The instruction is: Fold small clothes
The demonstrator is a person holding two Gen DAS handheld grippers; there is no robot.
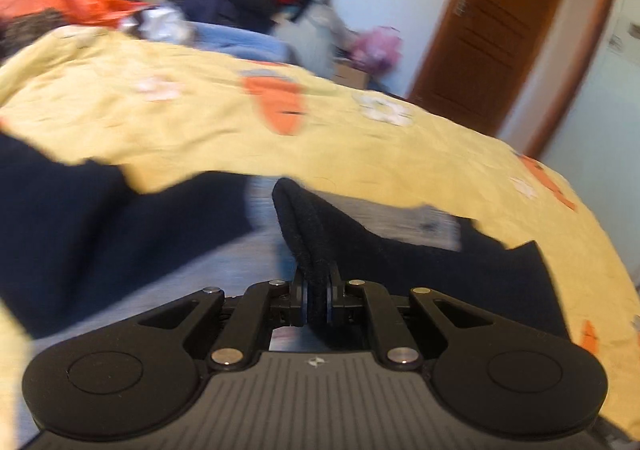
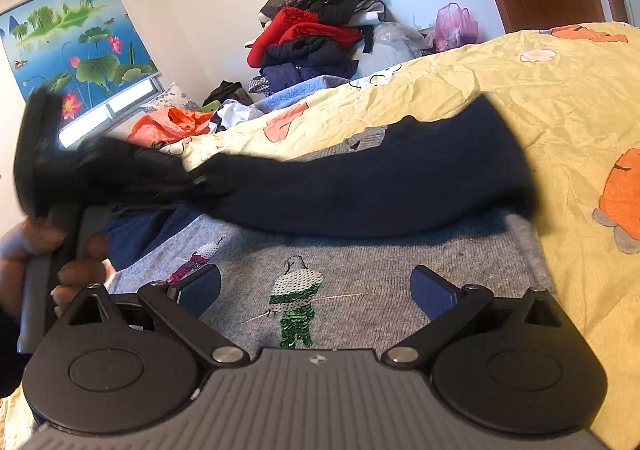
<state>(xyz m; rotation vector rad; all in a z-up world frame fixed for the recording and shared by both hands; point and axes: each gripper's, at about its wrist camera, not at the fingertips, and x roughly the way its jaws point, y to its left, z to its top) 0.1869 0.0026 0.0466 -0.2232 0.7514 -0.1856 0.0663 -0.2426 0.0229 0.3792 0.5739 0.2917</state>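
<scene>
Yellow bedspread (image 2: 560, 97); navy-sleeved grey sweater (image 2: 360, 278)

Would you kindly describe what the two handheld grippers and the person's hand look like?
Both the left gripper and right gripper have ribbed grey bodies bearing a small white emblem, black linkage arms with silver pivot bolts, round black side discs, and blue finger pads. The hand is bare; no sleeve or cable shows.

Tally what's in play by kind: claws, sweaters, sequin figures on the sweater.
Claws: 2, left claw shut on the navy sleeve, right claw open
Sweaters: 1, grey sweater
Sequin figures: 2, green figure, pink figure
Total: 5
</scene>
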